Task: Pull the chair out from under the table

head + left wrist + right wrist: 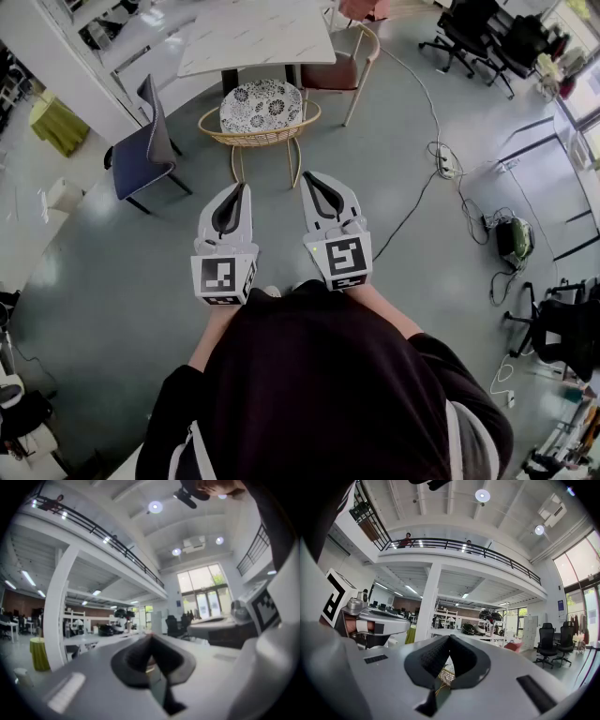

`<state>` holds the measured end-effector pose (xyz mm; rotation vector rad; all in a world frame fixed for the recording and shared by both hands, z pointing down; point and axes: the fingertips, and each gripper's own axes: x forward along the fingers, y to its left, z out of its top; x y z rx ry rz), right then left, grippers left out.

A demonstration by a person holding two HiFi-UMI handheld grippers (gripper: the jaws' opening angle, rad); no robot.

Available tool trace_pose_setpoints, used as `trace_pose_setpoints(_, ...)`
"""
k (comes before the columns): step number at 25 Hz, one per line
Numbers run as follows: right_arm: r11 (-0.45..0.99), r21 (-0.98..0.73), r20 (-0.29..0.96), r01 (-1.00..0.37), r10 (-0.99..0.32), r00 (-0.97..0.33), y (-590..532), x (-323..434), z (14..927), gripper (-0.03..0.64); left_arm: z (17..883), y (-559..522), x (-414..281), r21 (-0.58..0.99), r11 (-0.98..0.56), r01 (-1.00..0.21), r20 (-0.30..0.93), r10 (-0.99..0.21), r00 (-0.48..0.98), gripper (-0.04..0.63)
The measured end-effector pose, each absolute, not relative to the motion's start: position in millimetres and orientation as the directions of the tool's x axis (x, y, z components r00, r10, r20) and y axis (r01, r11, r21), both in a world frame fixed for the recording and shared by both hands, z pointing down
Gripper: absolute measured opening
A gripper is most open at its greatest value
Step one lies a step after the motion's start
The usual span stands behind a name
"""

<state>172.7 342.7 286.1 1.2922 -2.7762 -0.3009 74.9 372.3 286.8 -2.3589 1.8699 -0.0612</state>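
We are holding the left gripper (244,189) and the right gripper (309,178) level and side by side in front of our chest, both pointing toward the chair (261,114); the jaws of each are pressing together, tip on tip, with nothing between them; in the right gripper view a strip of the chair's wicker is showing far off through the gap beneath the closed tips. The chair, a wicker one with a patterned cushion (262,101), is standing well apart from both grippers on the grey floor (112,281), right at the near edge of the white table (253,33), its far rim sitting close by the table's dark legs; neither gripper is touching it. A blue chair (141,155) is standing to its left, turned sideways; a red-seated chair (337,70) is sitting at the table's right corner; a cable (417,202) is trailing across the floor on the right.
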Motion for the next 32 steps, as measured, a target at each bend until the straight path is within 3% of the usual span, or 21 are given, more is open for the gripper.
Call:
trace_pose_setpoints(14, 0.634, 0.172, -0.017, -0.754, -0.763, -0.646, 308.9, 171.4, 304.8, 0.023, 309.9, 340.2, 68.1, -0.093, -0.234, -0.968, -0.033, -0.971, 0.238, 0.006)
trace_pose_setpoints(32, 0.601, 0.166, 0.07, -0.782, -0.798, -0.598, 73.7, 75.1, 338.0, 0.025, 343.5, 103.4, -45.2, -0.169, -0.315, -0.934, 0.017, -0.948, 0.317, 0.009)
